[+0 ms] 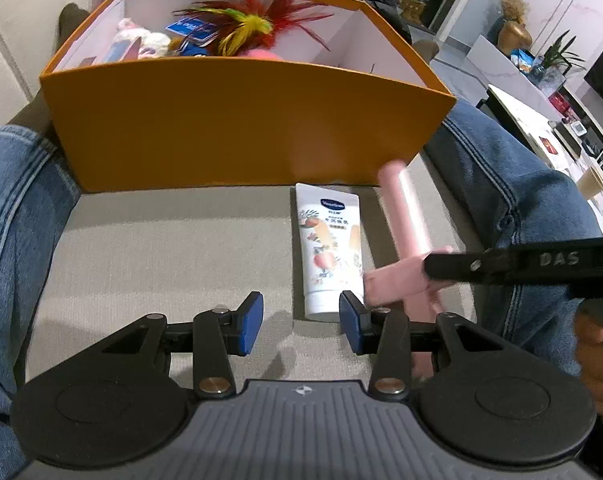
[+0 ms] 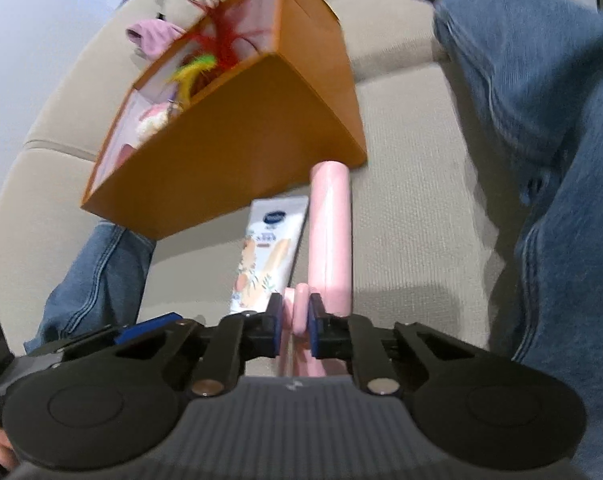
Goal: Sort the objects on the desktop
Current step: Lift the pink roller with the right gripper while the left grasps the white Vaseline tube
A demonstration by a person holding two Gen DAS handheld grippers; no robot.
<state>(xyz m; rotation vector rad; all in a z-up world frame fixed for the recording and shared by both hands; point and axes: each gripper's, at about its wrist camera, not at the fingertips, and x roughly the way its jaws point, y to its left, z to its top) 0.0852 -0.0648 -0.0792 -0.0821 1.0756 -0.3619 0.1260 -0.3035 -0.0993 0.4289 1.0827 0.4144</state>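
Near: my right hand-held gripper point(image 2: 294, 322) is clenched on the handle of the pink lint roller point(image 2: 328, 236), pads pressing both sides; roller looks just lifted off the sofa cushion point(image 1: 161, 240), though blur makes contact hard to call. My left hand-held gripper point(image 1: 300, 322) hangs released, nothing between the pads. White lotion tube point(image 1: 328, 248) lies flat at its 12 o'clock, just left of the roller, untouched. Further out at 12 o'clock: orange box point(image 1: 229, 128) already holds a feather toy point(image 1: 245, 26), a blue card and plush bits. My read: most items sorted, roller in transit, tube left; roughly two placements to go
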